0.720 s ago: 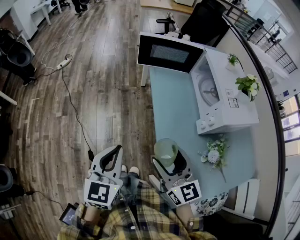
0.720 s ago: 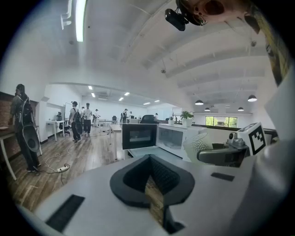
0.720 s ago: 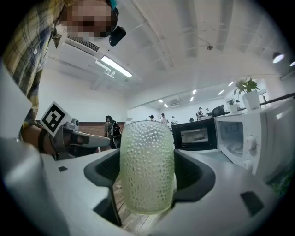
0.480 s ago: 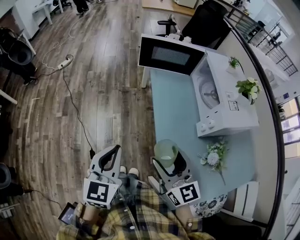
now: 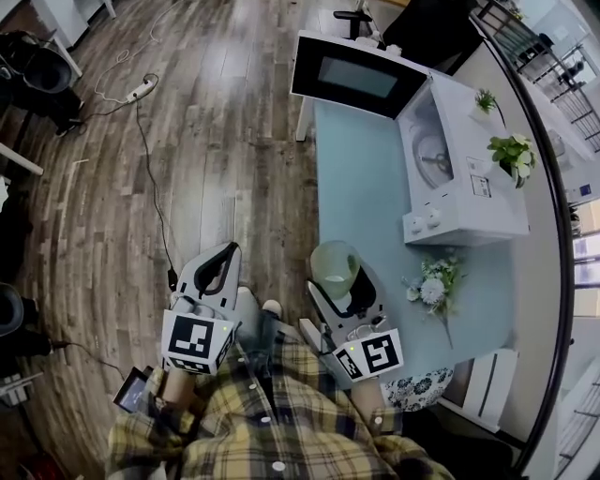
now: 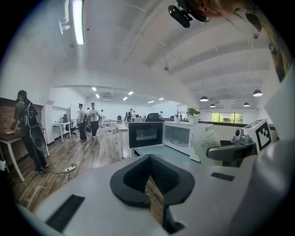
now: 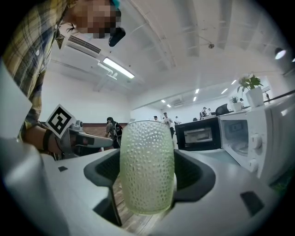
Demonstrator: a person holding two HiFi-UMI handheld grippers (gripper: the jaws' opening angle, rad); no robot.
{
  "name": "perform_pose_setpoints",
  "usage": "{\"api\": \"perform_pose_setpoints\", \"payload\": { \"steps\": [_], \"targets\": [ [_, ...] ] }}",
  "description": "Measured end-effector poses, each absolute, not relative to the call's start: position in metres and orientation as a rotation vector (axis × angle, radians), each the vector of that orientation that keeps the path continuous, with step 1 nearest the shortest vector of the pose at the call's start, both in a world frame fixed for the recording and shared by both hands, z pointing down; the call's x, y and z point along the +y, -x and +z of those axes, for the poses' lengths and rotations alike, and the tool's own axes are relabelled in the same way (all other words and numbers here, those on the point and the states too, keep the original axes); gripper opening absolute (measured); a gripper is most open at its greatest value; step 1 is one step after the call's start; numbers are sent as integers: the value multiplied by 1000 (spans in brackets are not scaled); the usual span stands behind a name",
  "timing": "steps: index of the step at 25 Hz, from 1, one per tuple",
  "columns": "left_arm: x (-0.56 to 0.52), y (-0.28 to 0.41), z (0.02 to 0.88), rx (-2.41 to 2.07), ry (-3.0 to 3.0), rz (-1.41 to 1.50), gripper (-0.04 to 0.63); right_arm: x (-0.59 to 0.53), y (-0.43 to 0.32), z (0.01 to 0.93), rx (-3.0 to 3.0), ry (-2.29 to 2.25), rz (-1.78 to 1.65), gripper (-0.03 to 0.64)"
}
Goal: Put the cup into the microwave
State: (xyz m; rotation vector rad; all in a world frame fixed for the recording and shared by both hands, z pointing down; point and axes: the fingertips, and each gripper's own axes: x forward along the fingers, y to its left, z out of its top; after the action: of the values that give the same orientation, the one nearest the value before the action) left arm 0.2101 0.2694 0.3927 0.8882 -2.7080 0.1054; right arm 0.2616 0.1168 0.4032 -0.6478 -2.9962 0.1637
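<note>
one cup (image 7: 146,166) stands upright, clamped in the right gripper (image 5: 339,283), probably to reach the open microwave (image 5: 464,178) level. the left gripper (image 6: 154,184), closed and empty, hangs aside.

1. Table (image 5: 361,187): light blue top, long, standing on a wood-plank floor (image 5: 216,150).
2. Flower bunch (image 5: 431,289): white and pale blooms, lying on the table near its right edge.
3. Two potted plants: the larger (image 5: 514,155) and the smaller (image 5: 484,98), both raised above the table's right side.
4. Office chair (image 5: 427,28): black, just beyond the table's far end.
5. Power strip (image 5: 142,89): white, on the floor well left of the table, with a black cable (image 5: 150,187) trailing from it.
6. Floral-patterned item (image 5: 417,392): at the table's near end, kind unclear.
7. Person with backpack (image 6: 28,133): well left of the table, standing.
</note>
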Motion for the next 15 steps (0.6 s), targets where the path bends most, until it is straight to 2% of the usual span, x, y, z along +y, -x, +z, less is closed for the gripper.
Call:
{"api": "perform_pose_setpoints", "payload": {
  "steps": [9,15],
  "targets": [
    [280,-176,399,-2715,-883,93,-9,129,-222,399,-2991,679,187,350],
    [292,-115,393,-2737,-912,48,-9,144,-167,394,-2996,652,159,350]
  ]
}}
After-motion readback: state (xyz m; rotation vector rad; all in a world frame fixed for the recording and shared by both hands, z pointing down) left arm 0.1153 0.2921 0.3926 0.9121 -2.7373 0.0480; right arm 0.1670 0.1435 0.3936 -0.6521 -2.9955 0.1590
